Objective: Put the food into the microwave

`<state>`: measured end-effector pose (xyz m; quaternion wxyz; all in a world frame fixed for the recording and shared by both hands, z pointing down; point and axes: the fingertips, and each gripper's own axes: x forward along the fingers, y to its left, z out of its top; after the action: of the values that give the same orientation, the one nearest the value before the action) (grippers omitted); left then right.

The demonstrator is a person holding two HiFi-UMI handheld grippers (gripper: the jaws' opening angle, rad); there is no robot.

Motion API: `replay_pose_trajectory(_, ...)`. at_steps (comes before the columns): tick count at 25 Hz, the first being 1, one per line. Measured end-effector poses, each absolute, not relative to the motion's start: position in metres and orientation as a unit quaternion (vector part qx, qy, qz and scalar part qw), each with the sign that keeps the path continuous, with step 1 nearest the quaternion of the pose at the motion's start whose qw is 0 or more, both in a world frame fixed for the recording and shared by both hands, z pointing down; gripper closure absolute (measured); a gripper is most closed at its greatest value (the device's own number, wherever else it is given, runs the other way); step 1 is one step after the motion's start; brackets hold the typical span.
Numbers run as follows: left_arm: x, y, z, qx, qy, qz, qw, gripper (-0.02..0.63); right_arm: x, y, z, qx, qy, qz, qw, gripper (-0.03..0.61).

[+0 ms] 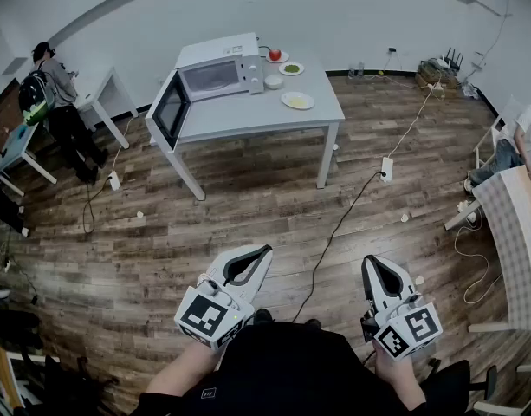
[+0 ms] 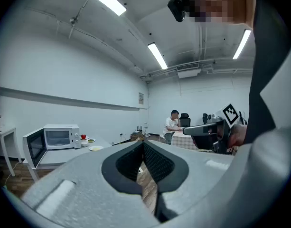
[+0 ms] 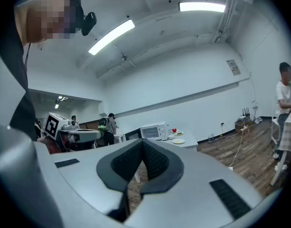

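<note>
A white microwave (image 1: 215, 74) stands with its door (image 1: 171, 111) swung open on a grey table (image 1: 248, 115) across the room. Beside it are a plate with a red fruit (image 1: 275, 55), a plate of green food (image 1: 291, 68), a small white bowl (image 1: 273, 81) and a plate of yellow food (image 1: 298, 100). Both grippers are held low in front of the person, far from the table. The left gripper (image 1: 265, 251) is shut and empty. The right gripper (image 1: 371, 261) is also shut and holds nothing. The microwave (image 2: 60, 137) is small in the left gripper view, and the microwave (image 3: 152, 131) is likewise small in the right gripper view.
A black cable and a power strip (image 1: 386, 169) cross the wooden floor between me and the table. A person (image 1: 57, 102) stands by small white tables at the left. At the right another person (image 1: 516, 141) sits by a checked tabletop (image 1: 512, 224).
</note>
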<state>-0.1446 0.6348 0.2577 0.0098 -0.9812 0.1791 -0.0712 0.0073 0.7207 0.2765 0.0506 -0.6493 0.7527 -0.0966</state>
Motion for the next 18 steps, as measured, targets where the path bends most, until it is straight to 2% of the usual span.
replay_pose_trajectory(18,-0.090,0.648,0.281,-0.973,0.213,-0.089,0.004,0.606,0.054,0.749,0.309,-0.616,0.780,-0.107,0.030,0.565)
